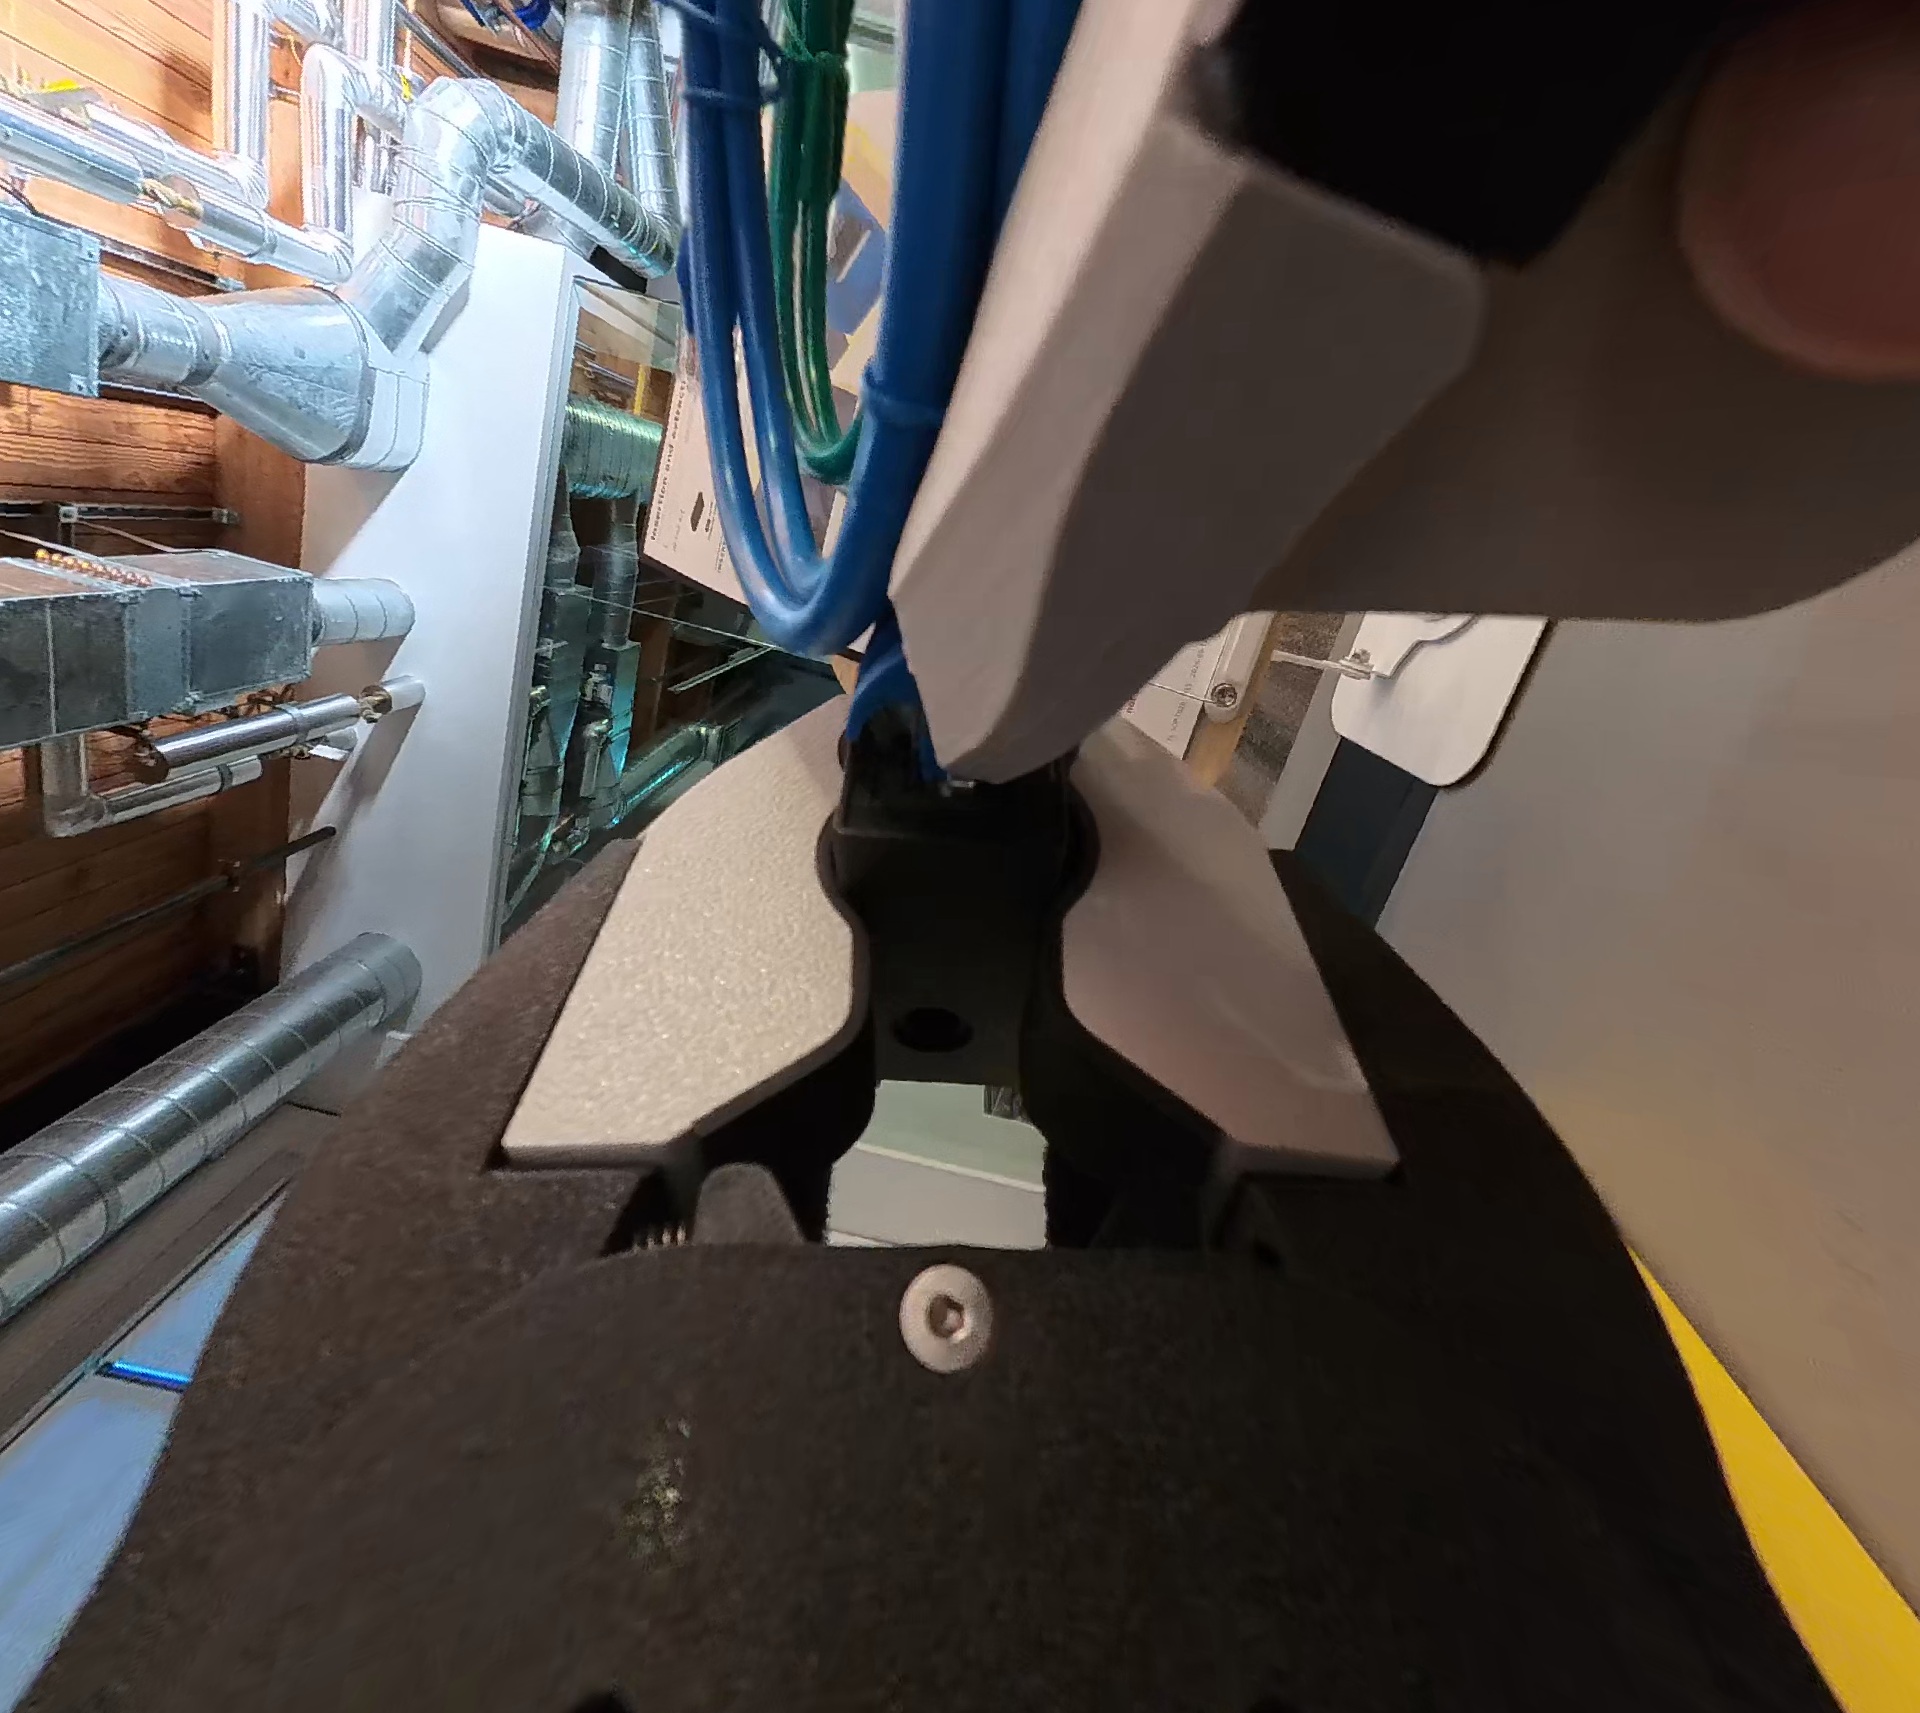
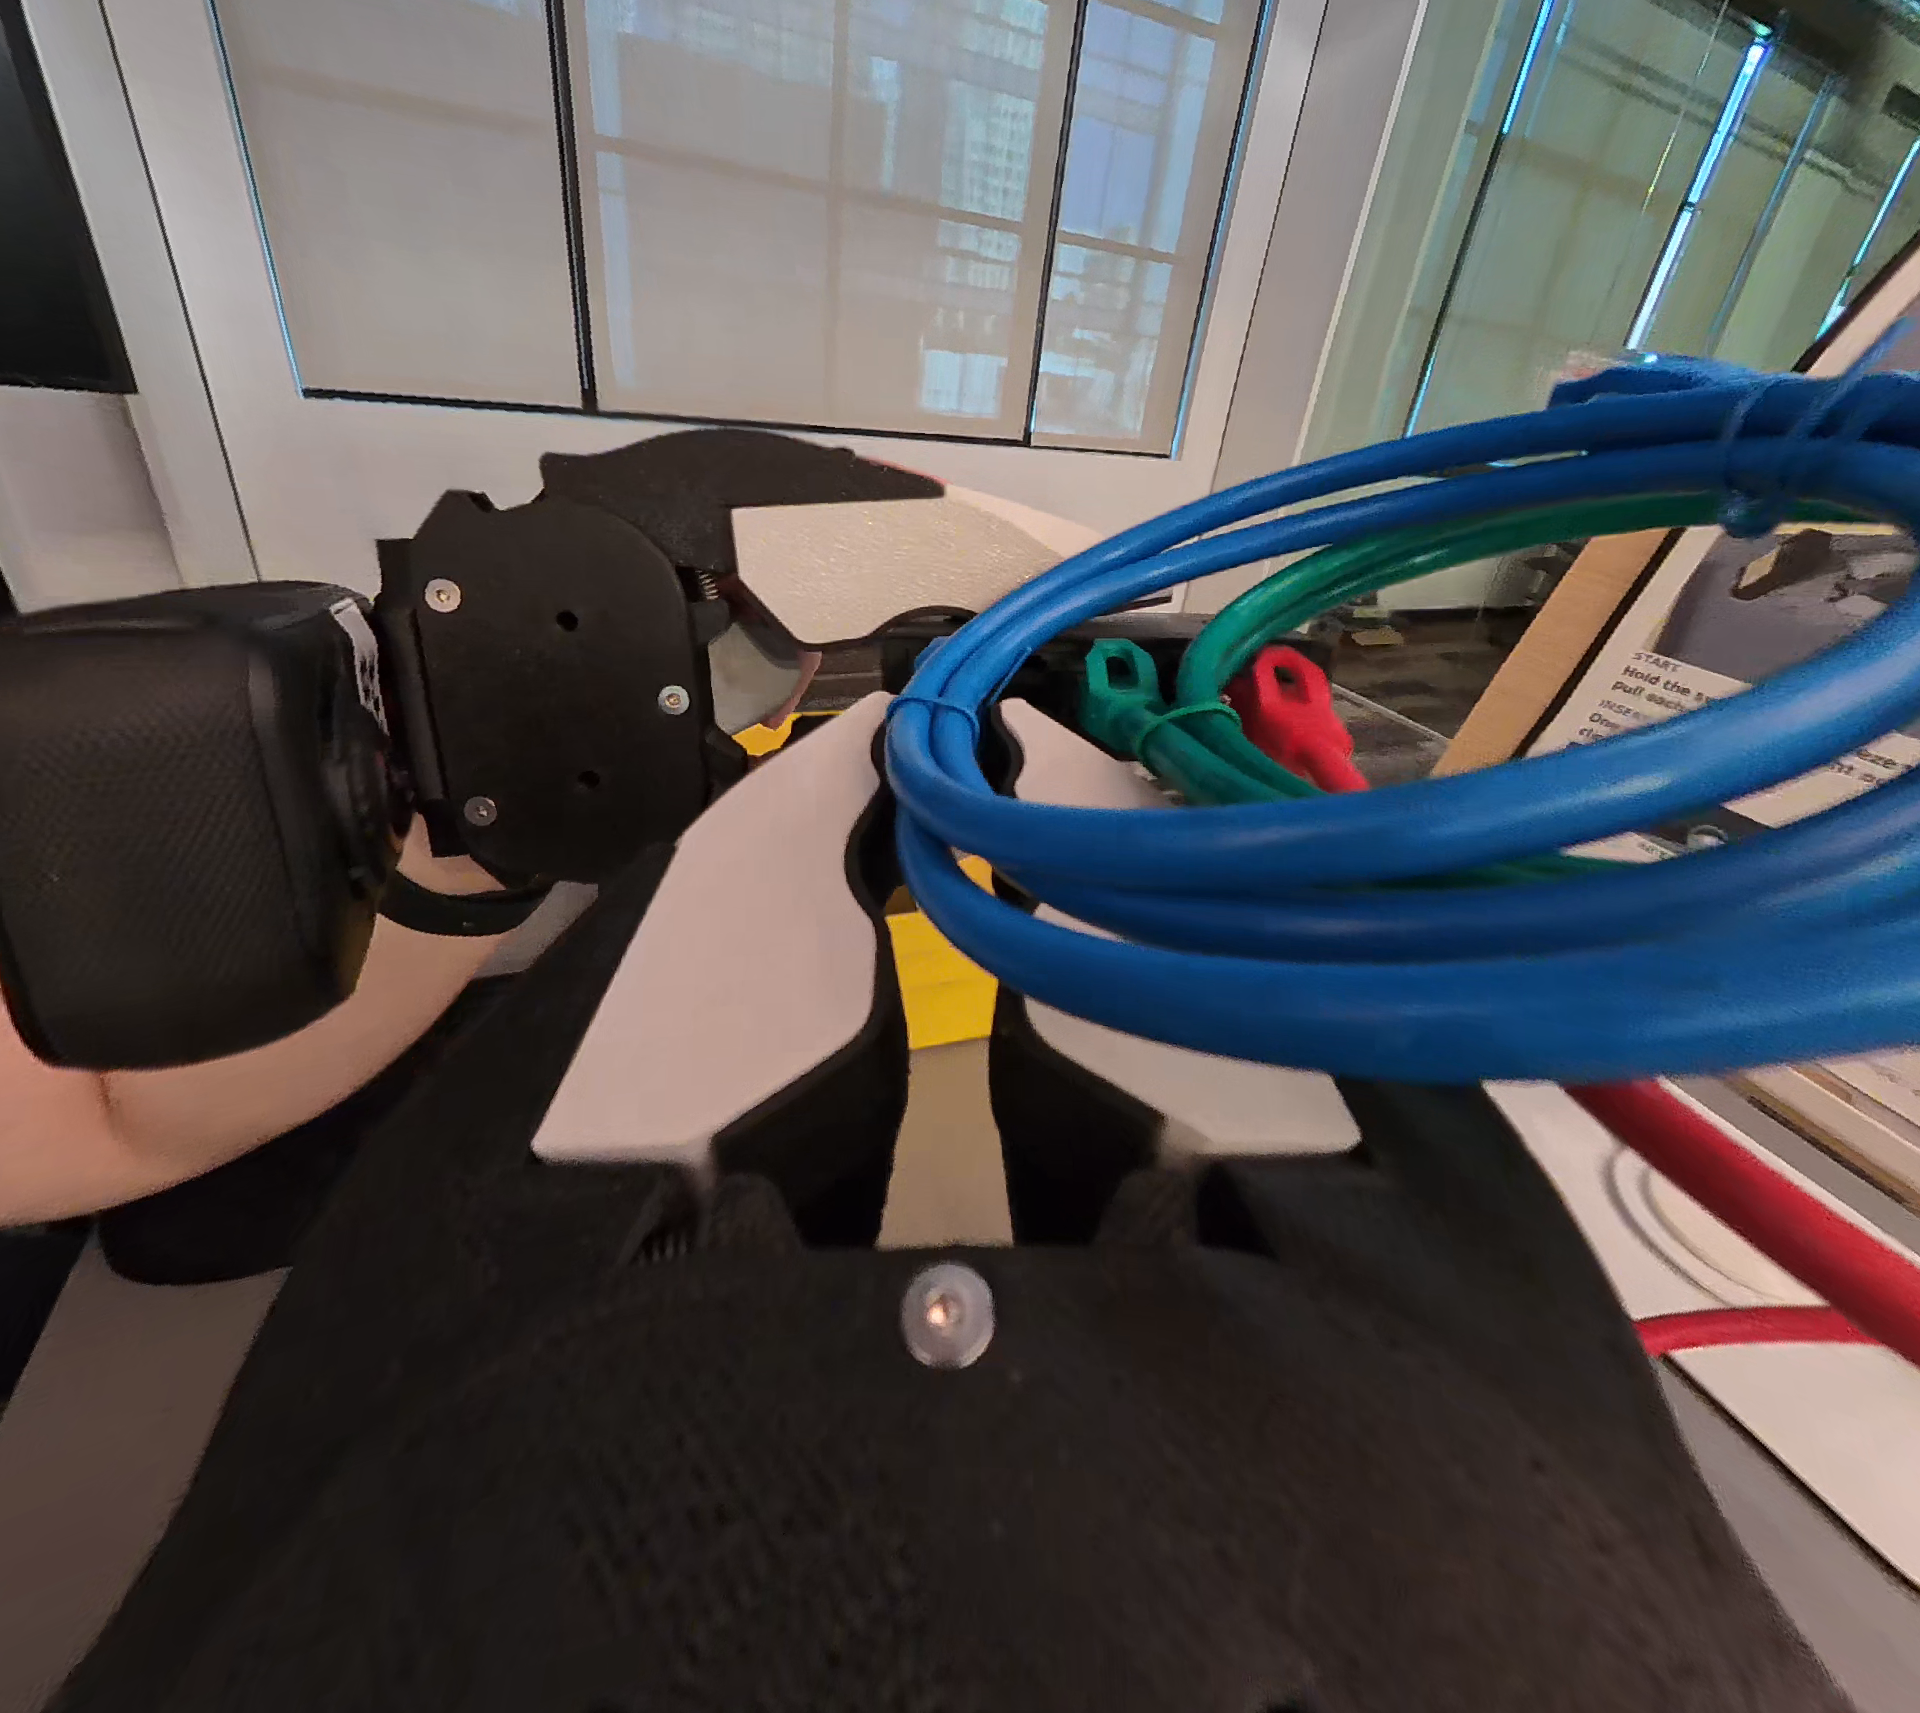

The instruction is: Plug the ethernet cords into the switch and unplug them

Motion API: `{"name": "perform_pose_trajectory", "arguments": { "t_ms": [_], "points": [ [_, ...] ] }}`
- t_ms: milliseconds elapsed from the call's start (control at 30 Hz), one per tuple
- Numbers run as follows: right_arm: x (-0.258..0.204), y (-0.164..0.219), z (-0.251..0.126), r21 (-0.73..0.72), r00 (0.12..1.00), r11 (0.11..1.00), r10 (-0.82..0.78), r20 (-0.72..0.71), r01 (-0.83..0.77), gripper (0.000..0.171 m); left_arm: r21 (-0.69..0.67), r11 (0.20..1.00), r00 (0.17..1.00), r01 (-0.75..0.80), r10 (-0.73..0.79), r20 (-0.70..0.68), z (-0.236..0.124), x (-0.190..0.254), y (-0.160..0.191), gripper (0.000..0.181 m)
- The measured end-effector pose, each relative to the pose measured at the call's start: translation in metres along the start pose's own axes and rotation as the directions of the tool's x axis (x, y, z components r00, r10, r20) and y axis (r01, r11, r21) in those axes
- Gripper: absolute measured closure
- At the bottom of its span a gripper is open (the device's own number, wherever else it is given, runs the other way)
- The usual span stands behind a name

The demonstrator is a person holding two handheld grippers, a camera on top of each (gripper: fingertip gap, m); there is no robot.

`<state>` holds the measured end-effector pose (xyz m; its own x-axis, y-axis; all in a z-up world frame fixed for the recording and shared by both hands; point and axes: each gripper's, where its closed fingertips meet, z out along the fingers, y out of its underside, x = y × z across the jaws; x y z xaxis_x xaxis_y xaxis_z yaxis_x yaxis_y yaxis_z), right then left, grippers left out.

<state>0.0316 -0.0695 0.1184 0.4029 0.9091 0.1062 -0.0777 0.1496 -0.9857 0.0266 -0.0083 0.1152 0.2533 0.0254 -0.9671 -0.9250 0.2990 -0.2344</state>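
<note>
L tongs (image 1: 951, 816) clamp the black switch (image 1: 940, 874), ports facing away. R tongs (image 2: 940, 749) pinch blue cord (image 2: 1299, 842) plug, aimed into switch; coil trails R.

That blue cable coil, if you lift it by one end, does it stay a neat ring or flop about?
Probably it keeps its ring: the blue cable coil is cinched by thin ties at two spots. It would likely sag and swing, since the loops are slim and curve freely. Seems light; the right gripper carries it by one end alone.
</note>
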Motion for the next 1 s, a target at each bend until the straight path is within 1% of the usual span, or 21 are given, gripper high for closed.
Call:
{"name": "perform_pose_trajectory", "arguments": {
  "t_ms": [367, 467, 600, 633, 733, 867, 1000],
  "points": [
    [0.0023, 0.0044, -0.0011, -0.052, 1.000, 0.999, -0.014, -0.008, 0.013, 0.158, 0.001, 1.000, 1.000, 0.023, -0.023, -0.018, 0.0021, 0.0064, -0.0005, 0.152],
    [0.0033, 0.0043, -0.0002, -0.048, 1.000, 0.999, 0.016, 0.004, -0.015, 0.158, -0.015, 1.000, 0.999, 0.022, -0.022, -0.025, 0.0026, 0.0064, 0.0013, 0.152],
    [0.0029, 0.0009, -0.0016, -0.039, 0.998, 0.998, 0.049, 0.035, -0.048, 0.157, 0.016, 1.000, 1.000, 0.021, -0.021, -0.001, 0.0013, 0.0024, -0.0024, 0.152],
    [0.0021, -0.0005, -0.0022, -0.030, 0.998, 0.999, 0.045, 0.035, -0.044, 0.158, 0.037, 0.999, 1.000, 0.020, -0.021, 0.021, 0.0004, 0.0002, -0.0046, 0.152],
    [0.0006, -0.0002, -0.0030, -0.045, 1.000, 0.999, -0.011, 0.007, 0.011, 0.157, 0.057, 0.997, 0.999, 0.044, -0.045, 0.013, -0.0001, 0.0023, -0.0066, 0.152],
    [0.0014, 0.0009, -0.0036, -0.066, 1.000, 0.997, -0.027, -0.005, 0.027, 0.158, 0.052, 0.997, 0.998, 0.055, -0.055, 0.008, 0.0009, 0.0040, -0.0070, 0.152],
    [0.0006, -0.0026, -0.0016, -0.059, 0.999, 0.997, -0.040, 0.019, 0.041, 0.157, 0.074, 0.993, 0.996, 0.095, -0.094, -0.009, 0.0004, -0.0004, -0.0063, 0.151]
  ]
}}
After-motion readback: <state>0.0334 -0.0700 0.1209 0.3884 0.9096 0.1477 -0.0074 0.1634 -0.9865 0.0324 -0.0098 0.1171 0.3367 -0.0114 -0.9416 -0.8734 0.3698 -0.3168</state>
